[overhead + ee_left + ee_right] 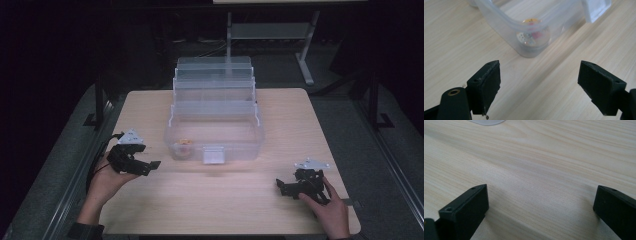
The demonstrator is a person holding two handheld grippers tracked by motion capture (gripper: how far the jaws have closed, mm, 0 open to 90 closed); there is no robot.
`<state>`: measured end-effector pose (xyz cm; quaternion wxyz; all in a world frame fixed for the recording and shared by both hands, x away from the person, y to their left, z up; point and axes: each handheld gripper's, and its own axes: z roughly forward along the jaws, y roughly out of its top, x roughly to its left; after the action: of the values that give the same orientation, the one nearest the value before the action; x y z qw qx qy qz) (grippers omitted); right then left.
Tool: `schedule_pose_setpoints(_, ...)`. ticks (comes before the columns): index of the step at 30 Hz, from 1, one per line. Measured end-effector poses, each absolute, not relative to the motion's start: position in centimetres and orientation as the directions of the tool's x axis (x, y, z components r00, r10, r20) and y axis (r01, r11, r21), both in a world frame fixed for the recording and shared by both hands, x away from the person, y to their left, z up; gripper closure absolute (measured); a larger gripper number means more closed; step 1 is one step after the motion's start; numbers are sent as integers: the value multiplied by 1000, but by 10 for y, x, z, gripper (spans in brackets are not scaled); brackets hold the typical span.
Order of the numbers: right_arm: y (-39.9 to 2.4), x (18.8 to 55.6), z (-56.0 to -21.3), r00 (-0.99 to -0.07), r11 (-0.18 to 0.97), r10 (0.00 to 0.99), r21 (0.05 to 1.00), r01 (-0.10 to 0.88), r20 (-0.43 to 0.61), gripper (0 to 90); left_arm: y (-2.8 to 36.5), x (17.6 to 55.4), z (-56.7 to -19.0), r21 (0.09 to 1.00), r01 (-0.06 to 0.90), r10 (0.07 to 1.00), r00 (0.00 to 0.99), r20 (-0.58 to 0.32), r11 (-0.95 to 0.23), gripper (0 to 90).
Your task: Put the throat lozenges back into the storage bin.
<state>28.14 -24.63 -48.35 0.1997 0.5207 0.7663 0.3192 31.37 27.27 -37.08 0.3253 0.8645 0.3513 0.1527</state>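
While both grippers wait apart, the clear box [215, 135] stands open at the desk's [150, 210] centre

The left gripper [150, 166], jaws wide, aims at the small round item [532, 37] in the box's 7 o'clock corner; the right gripper [281, 186], at the desk's 4 o'clock, is wide and empty; seemingly nothing is grasped yet

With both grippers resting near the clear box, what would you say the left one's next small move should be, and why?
Probably ease the left gripper forward toward the near-left corner of the clear box. Its jaws stand wide open and hold nothing, and they already face the small round object sitting inside that corner. The right gripper, also open, faces bare table, so it is less well placed.
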Motion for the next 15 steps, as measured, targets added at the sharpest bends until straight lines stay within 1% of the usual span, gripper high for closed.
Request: schedule_pose_setpoints(15,-246,281,-484,-378,254,925,697,671,26,0,291,283,-405,707,514,747,664,31,-486,164)
